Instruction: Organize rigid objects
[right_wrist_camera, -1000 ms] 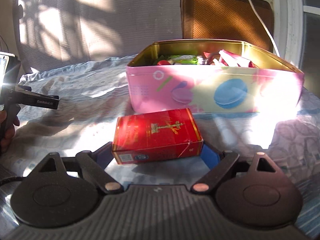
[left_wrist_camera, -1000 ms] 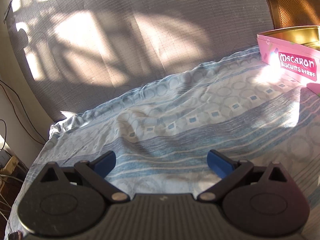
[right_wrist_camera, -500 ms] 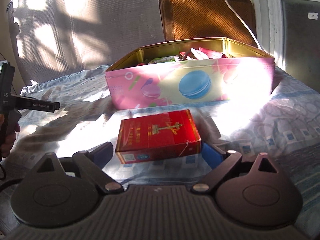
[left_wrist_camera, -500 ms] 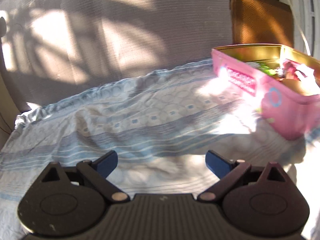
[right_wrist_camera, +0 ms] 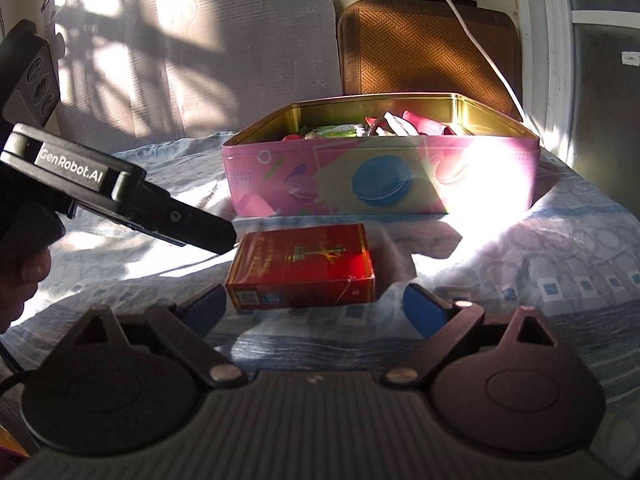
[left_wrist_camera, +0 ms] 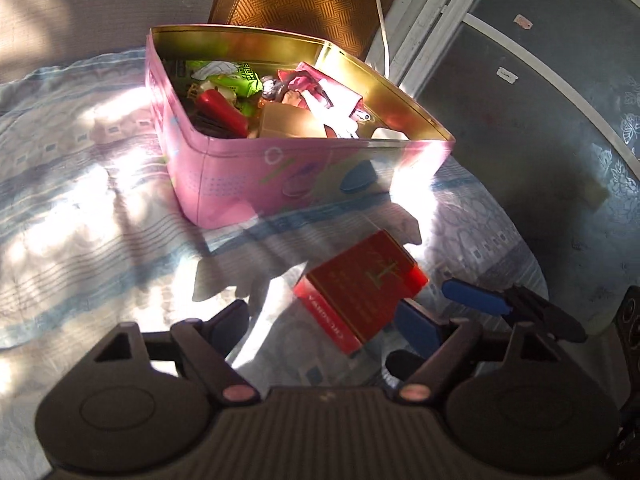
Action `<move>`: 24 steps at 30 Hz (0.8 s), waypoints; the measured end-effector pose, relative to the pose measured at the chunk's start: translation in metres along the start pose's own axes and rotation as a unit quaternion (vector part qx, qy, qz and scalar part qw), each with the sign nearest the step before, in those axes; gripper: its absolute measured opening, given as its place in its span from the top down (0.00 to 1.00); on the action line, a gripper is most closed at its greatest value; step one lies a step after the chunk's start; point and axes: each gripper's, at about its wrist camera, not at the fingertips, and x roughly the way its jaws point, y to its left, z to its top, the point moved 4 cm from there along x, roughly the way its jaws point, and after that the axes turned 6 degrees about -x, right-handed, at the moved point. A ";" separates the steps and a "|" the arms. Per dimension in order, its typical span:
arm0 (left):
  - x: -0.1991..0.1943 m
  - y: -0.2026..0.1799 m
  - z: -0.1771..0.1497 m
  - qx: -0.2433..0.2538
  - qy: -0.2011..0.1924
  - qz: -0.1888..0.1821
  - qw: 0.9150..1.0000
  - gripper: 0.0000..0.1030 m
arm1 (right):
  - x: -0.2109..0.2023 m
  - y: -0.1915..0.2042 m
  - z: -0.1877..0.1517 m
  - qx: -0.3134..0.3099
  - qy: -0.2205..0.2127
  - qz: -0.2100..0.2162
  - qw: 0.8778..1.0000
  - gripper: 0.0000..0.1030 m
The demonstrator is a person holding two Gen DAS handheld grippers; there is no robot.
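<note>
A red box [right_wrist_camera: 300,274] [left_wrist_camera: 360,292] lies flat on the patterned bed cloth, in front of an open pink tin [right_wrist_camera: 380,184] [left_wrist_camera: 248,184] that holds several items. My right gripper [right_wrist_camera: 314,308] is open, with a blue finger on each side of the box's near end and a gap on the right side. My left gripper [left_wrist_camera: 320,320] comes in from the left, pointing down at the box. Its jaws are closing, with the box's near corner between them and not pressed. One of its fingers [right_wrist_camera: 200,232] ends by the box's far left corner. A blue right finger [left_wrist_camera: 476,300] shows beside the box.
A brown woven cushion [right_wrist_camera: 428,48] leans behind the tin, with a white cable [right_wrist_camera: 476,40] running across it. A grey mesh panel [right_wrist_camera: 180,40] backs the bed. The bed's edge and a glass door [left_wrist_camera: 540,100] are to the right. A hand [right_wrist_camera: 20,280] holds the left gripper.
The left view has swung right from bare bed cloth onto the tin and red box. In the right view the left gripper has come in close to the box. Its jaws have narrowed.
</note>
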 end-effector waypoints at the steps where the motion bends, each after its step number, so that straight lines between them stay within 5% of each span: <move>1: 0.004 -0.001 0.000 -0.002 0.004 0.002 1.000 0.24 | 0.003 0.000 0.000 0.000 0.002 0.002 1.000 0.06; 9: 0.019 -0.012 0.000 0.020 0.011 0.005 1.000 0.49 | 0.026 0.013 0.003 -0.015 0.019 -0.005 1.000 0.09; 14: -0.006 -0.023 0.013 0.017 -0.013 -0.024 0.999 0.52 | 0.011 0.008 0.013 0.003 -0.020 -0.008 1.000 0.12; 17: -0.033 -0.038 0.039 0.046 -0.063 -0.041 0.996 0.51 | -0.008 0.006 0.043 -0.008 -0.083 -0.015 0.996 0.12; 20: -0.039 -0.048 0.076 0.083 -0.103 -0.020 0.991 0.47 | 0.002 -0.002 0.080 -0.039 -0.126 -0.033 0.991 0.12; 24: -0.003 -0.036 0.134 0.072 -0.118 0.039 0.990 0.42 | 0.060 -0.028 0.121 -0.045 -0.109 -0.037 0.992 0.11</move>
